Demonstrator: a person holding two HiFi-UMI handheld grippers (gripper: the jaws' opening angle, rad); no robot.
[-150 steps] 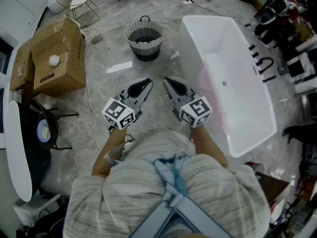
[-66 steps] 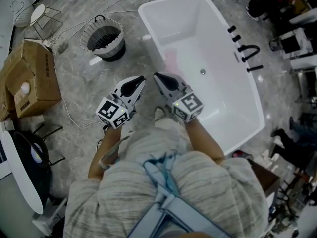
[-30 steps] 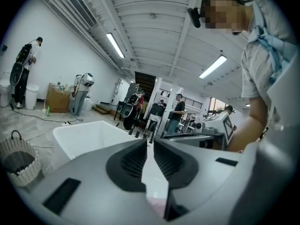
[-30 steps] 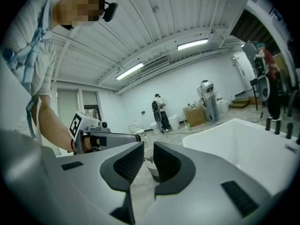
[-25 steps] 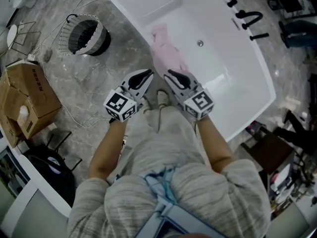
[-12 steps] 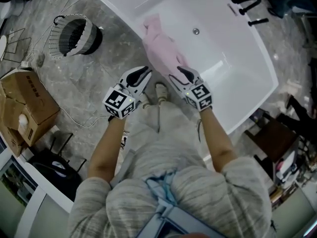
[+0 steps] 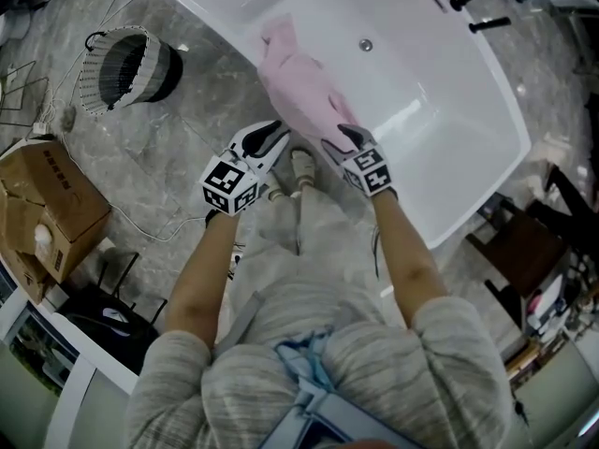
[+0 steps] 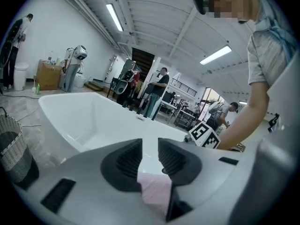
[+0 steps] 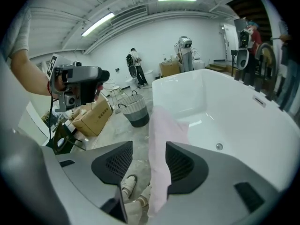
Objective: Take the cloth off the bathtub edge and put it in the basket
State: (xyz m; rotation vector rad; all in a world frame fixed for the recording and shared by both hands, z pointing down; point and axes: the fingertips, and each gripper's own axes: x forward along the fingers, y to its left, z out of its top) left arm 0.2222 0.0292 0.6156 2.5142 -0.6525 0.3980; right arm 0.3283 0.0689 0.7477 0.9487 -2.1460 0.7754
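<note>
Cloth [image 7: 304,96] over bathtub edge [image 7: 206,15], loose between open, just-widening jaws of right hand-held gripper [image 7: 342,137].

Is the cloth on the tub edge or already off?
On the edge: the pink cloth lies draped over the bathtub rim, not lifted.

Pale striped shirt [image 7: 374,372], short sleeves; white shoes [image 7: 301,161].
</note>
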